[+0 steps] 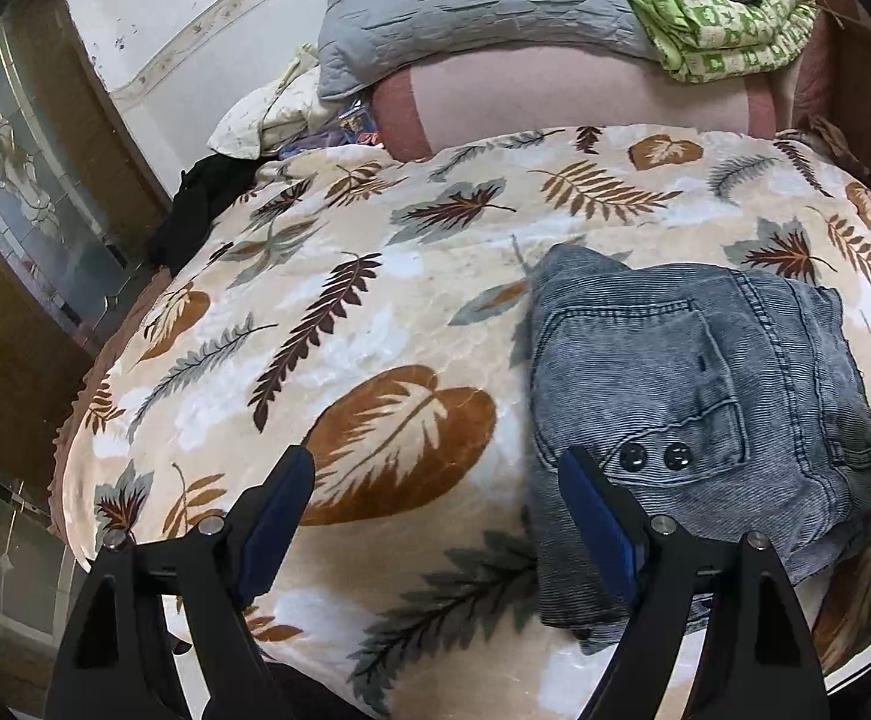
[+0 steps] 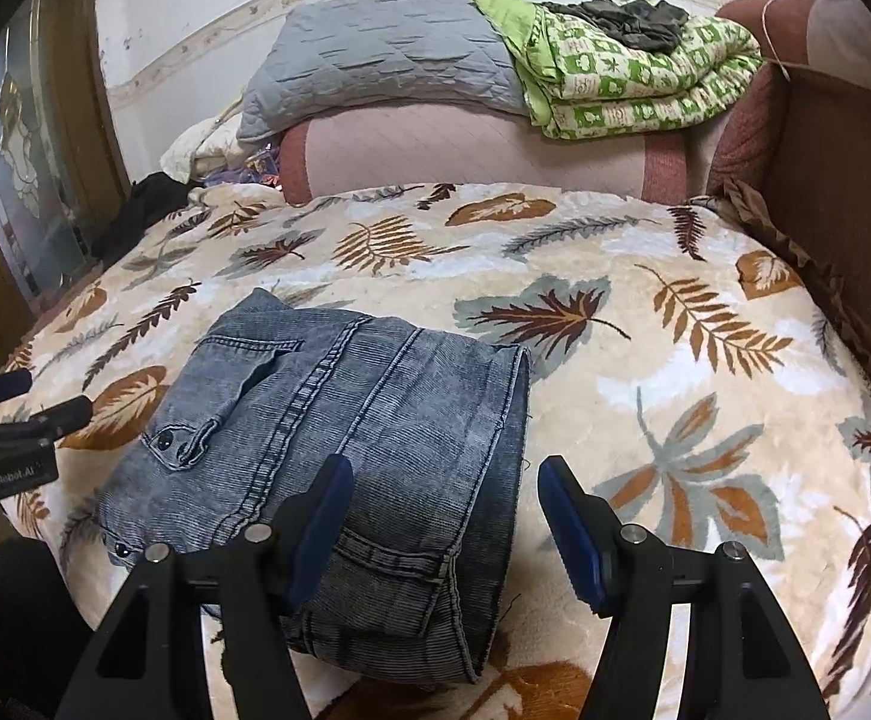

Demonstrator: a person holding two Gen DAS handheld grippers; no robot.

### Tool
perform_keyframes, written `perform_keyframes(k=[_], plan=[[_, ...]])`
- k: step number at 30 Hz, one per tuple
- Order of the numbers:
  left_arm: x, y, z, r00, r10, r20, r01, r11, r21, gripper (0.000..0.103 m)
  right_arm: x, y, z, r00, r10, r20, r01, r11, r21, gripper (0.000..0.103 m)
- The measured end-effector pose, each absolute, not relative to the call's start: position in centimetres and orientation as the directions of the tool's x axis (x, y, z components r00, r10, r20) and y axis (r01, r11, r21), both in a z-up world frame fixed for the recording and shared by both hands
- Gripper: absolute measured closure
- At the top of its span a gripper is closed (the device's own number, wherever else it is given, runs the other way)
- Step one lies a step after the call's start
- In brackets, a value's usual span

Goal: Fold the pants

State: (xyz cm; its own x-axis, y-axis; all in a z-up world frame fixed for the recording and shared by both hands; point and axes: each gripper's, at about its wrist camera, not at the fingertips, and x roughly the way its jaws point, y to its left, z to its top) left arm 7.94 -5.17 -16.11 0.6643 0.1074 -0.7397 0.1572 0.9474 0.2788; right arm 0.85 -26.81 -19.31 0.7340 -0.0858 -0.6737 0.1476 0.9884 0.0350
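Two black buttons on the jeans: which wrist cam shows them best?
Left wrist: the buttons face the camera, side by side, just past the left gripper's right finger. In the right wrist view the same pair is small, at the pocket's corner, and partly hidden by denim.

Bed's leaf-print blanket (image 2: 615,276) carried folded grey pants (image 2: 327,420) (flat, near edge); black garment (image 1: 195,210) at far corner.

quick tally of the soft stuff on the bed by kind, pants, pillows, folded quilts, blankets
pants: 1, grey denim, folded
grey pillow: 1
green quilt: 1, folded
leaf blanket: 1, spread under the pants
pink bolster: 1, under the pillow and quilt
dark garment: 1, on the quilt
total: 6
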Motion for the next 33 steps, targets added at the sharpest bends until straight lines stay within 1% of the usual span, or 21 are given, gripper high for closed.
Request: perform_keyframes(k=[14,33], plan=[[8.5,-3.9,-16.3,0.655,0.131,-0.744,0.124,0.953,0.278,0.019,0.8,-25.8,-19.3,0.736,-0.13,-0.664,0.135,0.99,-0.045,0.035],[8.3,-4.4,-16.3,0.657,0.131,-0.742,0.138,0.947,0.29,0.019,0.8,-25.0,-19.4,0.736,-0.158,-0.659,0.115,0.987,-0.109,0.035]])
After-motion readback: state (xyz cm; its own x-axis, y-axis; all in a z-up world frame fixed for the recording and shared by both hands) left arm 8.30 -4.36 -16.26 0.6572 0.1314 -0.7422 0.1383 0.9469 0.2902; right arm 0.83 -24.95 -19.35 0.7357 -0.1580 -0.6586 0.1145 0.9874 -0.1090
